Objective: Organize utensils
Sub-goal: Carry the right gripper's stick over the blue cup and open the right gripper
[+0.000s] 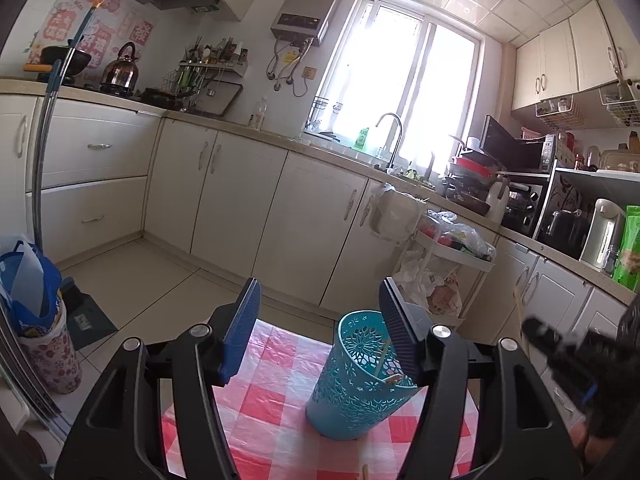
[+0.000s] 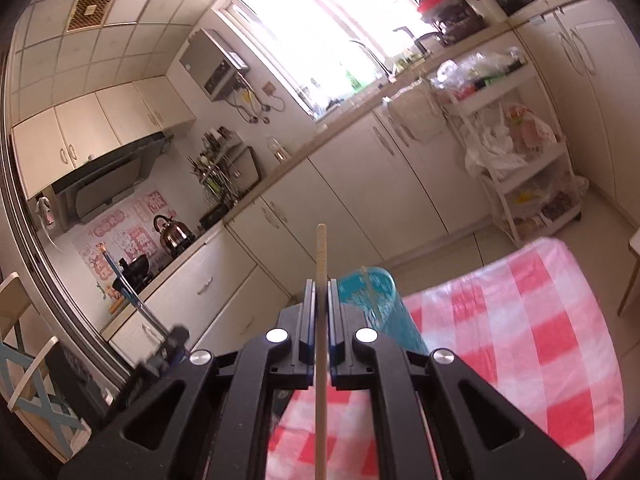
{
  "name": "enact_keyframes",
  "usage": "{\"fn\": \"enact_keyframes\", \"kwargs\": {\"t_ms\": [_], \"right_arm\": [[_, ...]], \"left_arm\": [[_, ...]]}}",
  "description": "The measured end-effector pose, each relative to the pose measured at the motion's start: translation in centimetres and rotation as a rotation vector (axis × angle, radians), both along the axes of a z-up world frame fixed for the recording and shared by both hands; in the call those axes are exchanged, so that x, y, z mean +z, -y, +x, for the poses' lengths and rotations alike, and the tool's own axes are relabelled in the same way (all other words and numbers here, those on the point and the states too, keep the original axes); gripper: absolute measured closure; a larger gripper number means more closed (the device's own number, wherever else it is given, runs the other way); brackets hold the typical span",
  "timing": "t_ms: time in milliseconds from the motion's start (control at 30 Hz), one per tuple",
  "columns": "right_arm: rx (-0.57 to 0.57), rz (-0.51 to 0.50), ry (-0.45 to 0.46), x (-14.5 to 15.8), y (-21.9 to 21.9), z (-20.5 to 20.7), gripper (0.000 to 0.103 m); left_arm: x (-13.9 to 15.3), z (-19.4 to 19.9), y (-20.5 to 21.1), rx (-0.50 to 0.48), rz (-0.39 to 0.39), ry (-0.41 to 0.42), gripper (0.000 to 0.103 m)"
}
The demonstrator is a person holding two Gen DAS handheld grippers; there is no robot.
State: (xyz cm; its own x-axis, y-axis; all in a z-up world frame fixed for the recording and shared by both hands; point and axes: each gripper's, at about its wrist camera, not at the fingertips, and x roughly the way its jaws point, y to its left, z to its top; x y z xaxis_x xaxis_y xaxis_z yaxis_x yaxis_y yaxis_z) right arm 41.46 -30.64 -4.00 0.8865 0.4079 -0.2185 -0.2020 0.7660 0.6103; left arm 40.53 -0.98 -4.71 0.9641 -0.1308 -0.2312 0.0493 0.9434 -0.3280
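A teal perforated holder (image 1: 354, 376) stands upright on the pink-and-white checked tablecloth (image 1: 276, 396), with cream kitchen cabinets (image 1: 236, 196) and a white trolley (image 1: 452, 256) of bags beyond it. The left gripper (image 1: 320, 320) has its jaws apart and empty, the holder partly behind its right finger and a thin stick leaning inside the holder. The right gripper (image 2: 321, 300) is clamped on a wooden chopstick (image 2: 321, 256), whose long axis runs straight forward between the pads, tip past them, just left of the holder (image 2: 376, 296).

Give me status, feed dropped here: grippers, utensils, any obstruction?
Left gripper open, empty. Right gripper shut on chopstick. Teal holder upright on checked cloth, one chopstick inside. Nothing in the way.
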Motion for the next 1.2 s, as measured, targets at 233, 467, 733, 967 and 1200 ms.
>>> {"fn": "enact_keyframes", "kwargs": {"t_ms": [233, 467, 733, 967, 1200], "right_arm": [[-0.058, -0.107, 0.107, 4.4, -3.6, 8.6, 0.097], [-0.086, -0.168, 0.027, 1.6, -5.8, 14.0, 0.097], [-0.054, -0.202, -0.070, -0.4, -6.9, 16.3, 0.097], [-0.050, -0.273, -0.088, -1.0, -6.9, 15.8, 0.097], [-0.003, -0.261, -0.083, -1.0, -6.1, 13.4, 0.096]], "left_arm": [[0.1, 0.6, -1.7, 0.004, -0.056, -0.012, 0.044], [0.2, 0.7, -2.5, -0.004, -0.082, -0.014, 0.044], [0.2, 0.7, -2.9, -0.011, -0.097, -0.013, 0.044], [0.0, 0.8, -2.9, -0.017, -0.109, -0.024, 0.044], [0.0, 0.9, -3.0, -0.013, -0.102, -0.029, 0.044]]}}
